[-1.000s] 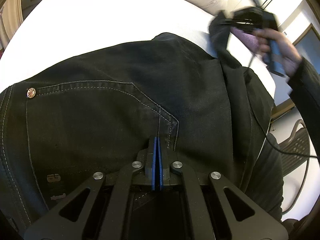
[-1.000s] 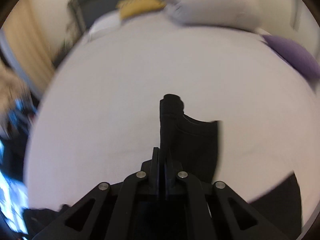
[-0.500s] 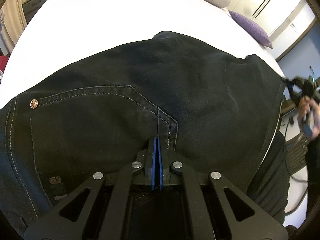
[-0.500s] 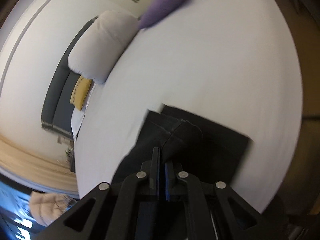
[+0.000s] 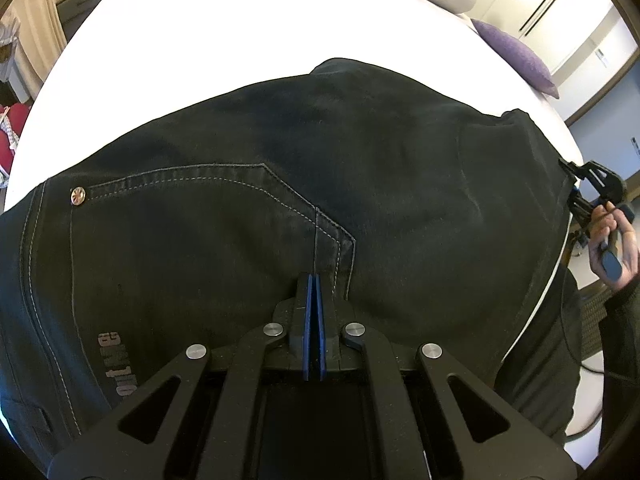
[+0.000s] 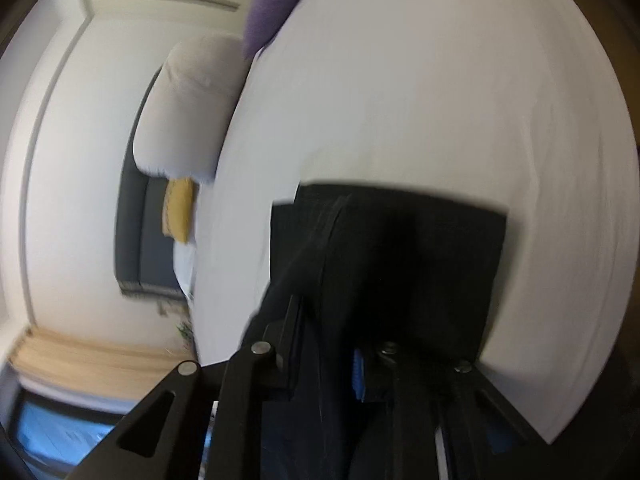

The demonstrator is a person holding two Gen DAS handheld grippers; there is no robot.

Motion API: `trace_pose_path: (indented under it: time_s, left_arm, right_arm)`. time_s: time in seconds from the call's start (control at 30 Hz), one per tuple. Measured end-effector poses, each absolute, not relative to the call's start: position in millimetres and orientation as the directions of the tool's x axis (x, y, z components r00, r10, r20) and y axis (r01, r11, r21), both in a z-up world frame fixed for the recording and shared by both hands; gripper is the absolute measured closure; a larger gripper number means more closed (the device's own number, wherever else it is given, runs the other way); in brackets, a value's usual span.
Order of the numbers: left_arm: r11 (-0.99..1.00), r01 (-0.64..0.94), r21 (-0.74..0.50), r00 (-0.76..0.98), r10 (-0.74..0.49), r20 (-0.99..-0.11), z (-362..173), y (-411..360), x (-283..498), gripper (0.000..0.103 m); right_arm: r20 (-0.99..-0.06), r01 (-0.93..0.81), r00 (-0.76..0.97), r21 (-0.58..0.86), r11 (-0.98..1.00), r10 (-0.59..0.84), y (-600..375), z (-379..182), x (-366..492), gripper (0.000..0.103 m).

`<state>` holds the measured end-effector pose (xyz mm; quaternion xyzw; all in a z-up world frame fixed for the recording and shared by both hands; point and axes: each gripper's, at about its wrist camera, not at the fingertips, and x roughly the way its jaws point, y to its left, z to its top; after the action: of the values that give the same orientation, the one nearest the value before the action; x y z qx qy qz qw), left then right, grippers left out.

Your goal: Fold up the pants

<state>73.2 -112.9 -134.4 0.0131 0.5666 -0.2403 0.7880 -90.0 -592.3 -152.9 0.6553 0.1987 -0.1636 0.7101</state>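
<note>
**Right gripper lets the hem go while the left one stays closed at the waist**

While the black pants (image 5: 360, 168) lie spread over the white bed (image 5: 240, 32), we keep the left gripper (image 5: 314, 292) clenched just at the pocket seam, near the waist. We think it pins or holds the cloth there so the fold does not slide, but we cannot see if fabric is really between the closed blue pads.

Our right gripper (image 6: 324, 344) has just been opening its jaws. The dark hem still hangs between them, but the pads do not seem to press on it, so we judge this end as released at the bed's side, probably to lay the leg down flat.

The right wrist view is blurred and very dark near the fingers, so the contact is hard to read. In the left wrist view the right hand (image 5: 612, 236) is at the picture's edge, and the pants are cut off at the left and below
</note>
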Motion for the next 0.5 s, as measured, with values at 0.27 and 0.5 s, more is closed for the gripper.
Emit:
trace_pose_path:
  time_s: [0.27, 0.5]
  left_arm:
    - [0.883, 0.391, -0.258, 0.241, -0.369, -0.897, -138.5, -107.4, 75.0, 0.102]
    - [0.882, 0.394, -0.259, 0.242, -0.371, -0.897, -138.5, -105.2, 75.7, 0.102]
  right_arm:
    - [-0.51, 0.512, 0.859, 0.85, 0.121, -0.048, -603.8, -139.1, -110.6, 0.096]
    - [-0.535, 0.54, 0.842, 0.837, 0.09, -0.074, -599.8, -151.1, -136.4, 0.096]
